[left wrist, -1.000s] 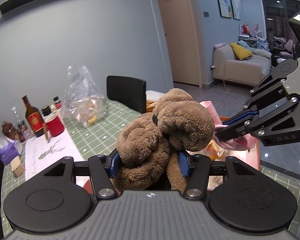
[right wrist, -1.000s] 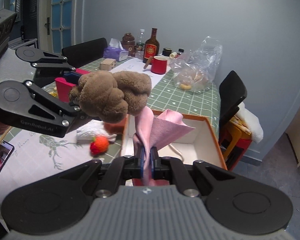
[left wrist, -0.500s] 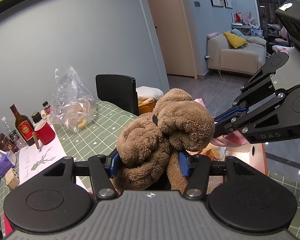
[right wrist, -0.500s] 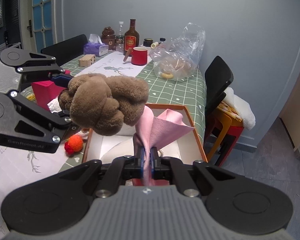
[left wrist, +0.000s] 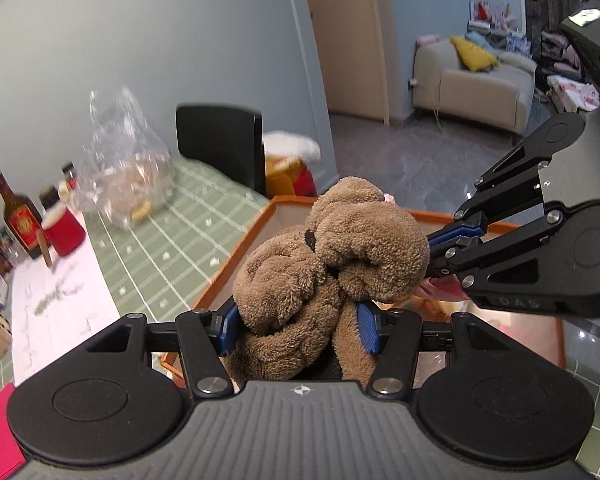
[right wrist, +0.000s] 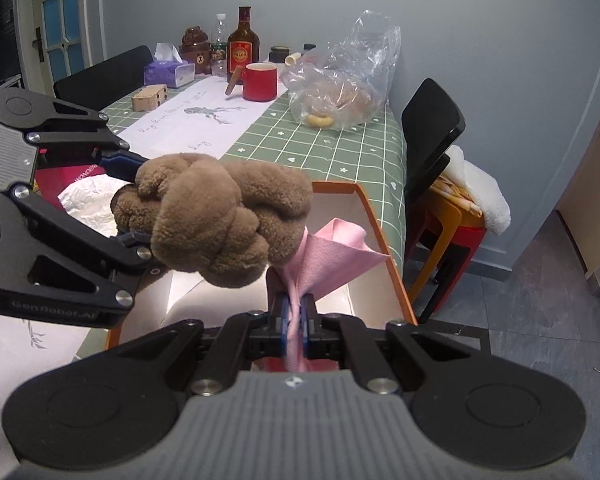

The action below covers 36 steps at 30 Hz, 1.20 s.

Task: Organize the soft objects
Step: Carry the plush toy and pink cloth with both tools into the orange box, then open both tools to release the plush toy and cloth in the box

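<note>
Brown and fleecy, the knotted plush toy (left wrist: 332,264) sits pinched between the blue pads of the left claw (left wrist: 298,330), whose jaws stand about half apart around its bulk, and it hangs in the air over the near end of the orange-rimmed box (right wrist: 374,216). Just beside it, the pink cloth (right wrist: 332,256) is bunched in the right claw (right wrist: 296,316), whose jaws are closed almost completely on the thin fabric, with a loose corner fanning up and out over the box opening (the rest of the cloth drops out of sight below the fingers). Both soft things appear to be on their way into the box, so the step in hand is the carry and lowering, not yet the release. Next, each claw would need to sink inside the box walls and open, ideally one at a time, since the toy and cloth are near enough to snag on each other. Round about, the green checked counter (right wrist: 324,140) carries a red mug (right wrist: 260,82), a brown bottle (right wrist: 242,46) and a clear plastic bag (right wrist: 340,84), all well apart from the box.
</note>
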Motion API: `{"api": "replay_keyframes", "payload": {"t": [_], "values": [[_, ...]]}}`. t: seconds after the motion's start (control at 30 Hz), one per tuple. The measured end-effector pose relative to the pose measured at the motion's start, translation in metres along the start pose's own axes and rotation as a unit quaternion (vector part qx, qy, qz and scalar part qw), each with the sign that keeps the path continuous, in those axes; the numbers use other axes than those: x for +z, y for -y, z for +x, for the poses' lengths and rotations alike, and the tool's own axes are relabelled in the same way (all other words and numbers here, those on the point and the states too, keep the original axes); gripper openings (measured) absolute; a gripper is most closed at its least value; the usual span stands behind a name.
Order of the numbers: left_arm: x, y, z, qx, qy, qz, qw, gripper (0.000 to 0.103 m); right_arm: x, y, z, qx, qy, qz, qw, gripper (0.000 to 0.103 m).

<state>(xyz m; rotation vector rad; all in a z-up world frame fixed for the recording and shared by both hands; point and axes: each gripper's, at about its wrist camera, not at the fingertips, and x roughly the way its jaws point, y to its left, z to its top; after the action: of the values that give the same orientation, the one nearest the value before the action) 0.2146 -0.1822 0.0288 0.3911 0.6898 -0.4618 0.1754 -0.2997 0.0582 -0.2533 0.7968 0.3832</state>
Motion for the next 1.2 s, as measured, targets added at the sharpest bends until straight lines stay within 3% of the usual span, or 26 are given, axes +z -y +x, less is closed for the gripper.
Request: {"api": "replay_keyframes", "payload": {"t": [0.2, 0.57, 1.2], "values": [[0.006, -0.011, 0.021, 0.013, -0.051, 0.021, 0.9984, 0.065, 0.011, -0.012, 0.033, 0.000, -0.018, -0.017, 1.000, 0.003], [-0.006, -0.016, 0.060, 0.020, -0.106, 0.067, 0.9919, 0.065, 0.018, -0.019, 0.084, 0.005, -0.057, -0.039, 0.998, 0.003], [-0.018, -0.002, 0.104, 0.023, -0.153, 0.107, 0.9822, 0.066, 0.016, -0.008, 0.120, -0.010, -0.099, -0.030, 0.995, 0.004]]}}
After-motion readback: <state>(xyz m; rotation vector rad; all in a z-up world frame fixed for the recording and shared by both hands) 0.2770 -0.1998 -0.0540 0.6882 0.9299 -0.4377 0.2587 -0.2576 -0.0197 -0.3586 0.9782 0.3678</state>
